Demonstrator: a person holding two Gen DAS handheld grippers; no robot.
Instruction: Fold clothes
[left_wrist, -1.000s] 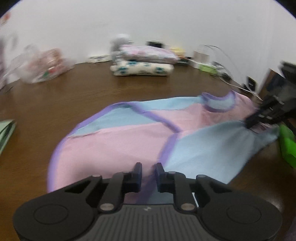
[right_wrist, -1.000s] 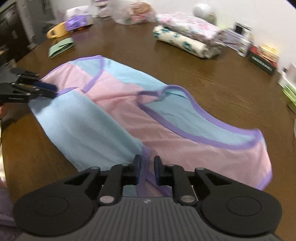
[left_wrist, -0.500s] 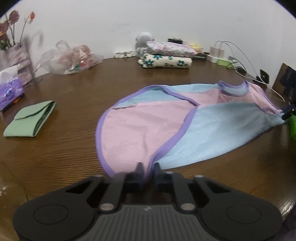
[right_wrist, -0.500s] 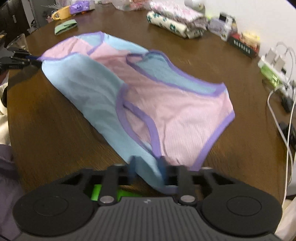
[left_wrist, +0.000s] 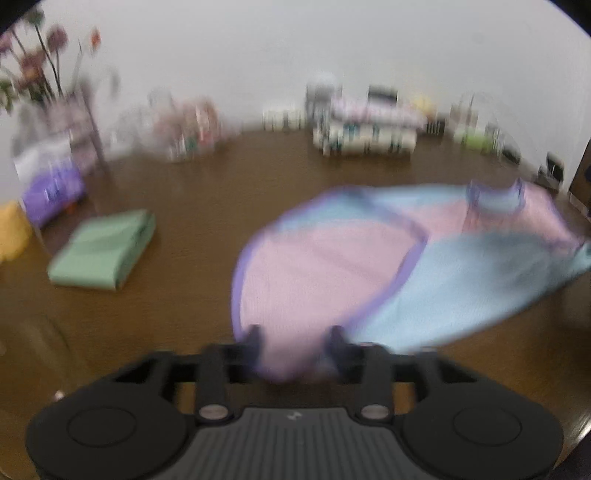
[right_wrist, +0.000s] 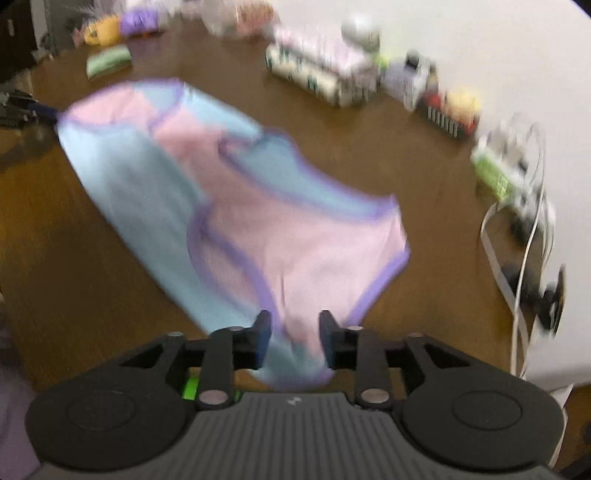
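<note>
- While both views are pretty smeared, the left gripper (left_wrist: 293, 338) clearly has its fingers spread, with a bit of the pink hem sitting loose in the gap, not pinched.
- Same deal with the right gripper (right_wrist: 294, 332): fingers apart, and the shoulder end of the top drapes between them without being clamped.
- So the pink-and-blue top (right_wrist: 236, 206) is strung out between the two grippers, one at each end. Its long axis runs hem to neckline, roughly from the left gripper across to the right one.
- In the left wrist view the top (left_wrist: 388, 266) fans away forward and to the right; the neck opening sits at the far right, nearer the right gripper.
- It looks mostly spread flat on the wooden table (left_wrist: 192, 206), maybe with one layer lapped over; too blurry to say how many folds are in it.
- My read: any fold would go across that long axis, and neither gripper is closer overall since each has its own end.
- Further out: a folded green cloth (left_wrist: 101, 256) to the left, and a stack of folded clothes (right_wrist: 317, 70) by the wall.
</note>
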